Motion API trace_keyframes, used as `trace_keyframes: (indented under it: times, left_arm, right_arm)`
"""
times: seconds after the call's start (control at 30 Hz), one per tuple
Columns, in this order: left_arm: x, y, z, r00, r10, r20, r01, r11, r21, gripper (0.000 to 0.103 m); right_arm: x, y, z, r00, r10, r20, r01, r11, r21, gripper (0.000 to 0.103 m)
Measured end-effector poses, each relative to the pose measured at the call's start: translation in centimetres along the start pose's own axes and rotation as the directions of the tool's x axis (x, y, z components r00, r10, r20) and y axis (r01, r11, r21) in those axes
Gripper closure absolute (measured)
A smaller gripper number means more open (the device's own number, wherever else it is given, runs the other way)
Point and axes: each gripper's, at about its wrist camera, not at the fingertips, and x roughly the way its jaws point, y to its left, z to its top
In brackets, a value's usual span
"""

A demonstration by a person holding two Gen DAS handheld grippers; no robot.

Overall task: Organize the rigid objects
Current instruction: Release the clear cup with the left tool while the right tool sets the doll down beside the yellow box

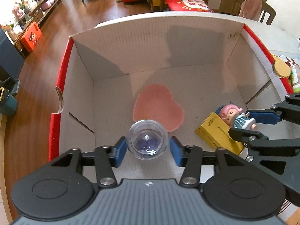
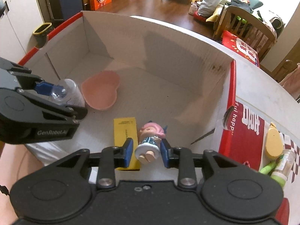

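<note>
Two loosened grips: our left gripper (image 1: pixel 148 150) flanks a slick clear bottle (image 1: pixel 147 142); our right gripper (image 2: pixel 145 153) flanks a stiff doll (image 2: pixel 150 140); regrip mid-body.

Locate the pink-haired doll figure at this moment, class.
In the right wrist view, the doll lies low and central inside the cardboard box, between the right tool's blue pads, just right of the yellow carton.

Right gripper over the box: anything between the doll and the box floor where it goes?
Nothing visible. The doll sits between the right gripper's pads inside the cardboard box, with a small gap on each side. The yellow carton lies beside it; the pink heart dish is farther off.
</note>
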Motion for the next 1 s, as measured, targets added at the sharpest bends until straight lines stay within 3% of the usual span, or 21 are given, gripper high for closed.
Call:
trace_keyframes:
  times: [0.2,0.4,0.5,0.73,0.87,1.0]
  left_arm:
    - [-1.5,-0.3,-0.3,0.999,0.02,0.034,-0.02,1.0,0.008,0.042]
    - [-3.5,-0.2,-0.6,0.996,0.022,0.087,-0.02,1.0,-0.023,0.041]
    - [-4.2,-0.4,-0.9,0.995,0.031,0.099,-0.028,0.999,-0.032,0.036]
    - [-6.1,-1.0,-1.3,0.989,0.048,0.141,-0.044,0.998,-0.035,0.035]
    - [-7.3,-1.4,-1.5,0.986,0.033,0.161,-0.026,0.998,-0.051,0.035]
    - [-8.8,-2.0,-1.7,0.982,0.018,0.186,-0.006,0.998,-0.065,0.026]
  right_arm:
    - [-1.1,-0.3,-0.1,1.0,0.01,0.021,-0.01,1.0,0.009,0.068]
    - [-2.6,-0.9,-0.5,0.998,0.026,0.054,-0.028,0.999,0.034,0.045]
    - [-3.1,-1.2,-0.8,0.997,0.03,0.065,-0.032,0.999,0.03,0.044]
    - [-5.5,-1.0,-1.4,0.992,0.049,0.113,-0.052,0.998,0.021,0.039]
    - [-7.4,-1.3,-1.8,0.986,0.065,0.157,-0.069,0.997,0.021,0.031]
    - [-9.4,-2.2,-2.2,0.977,0.079,0.196,-0.087,0.996,0.034,0.027]
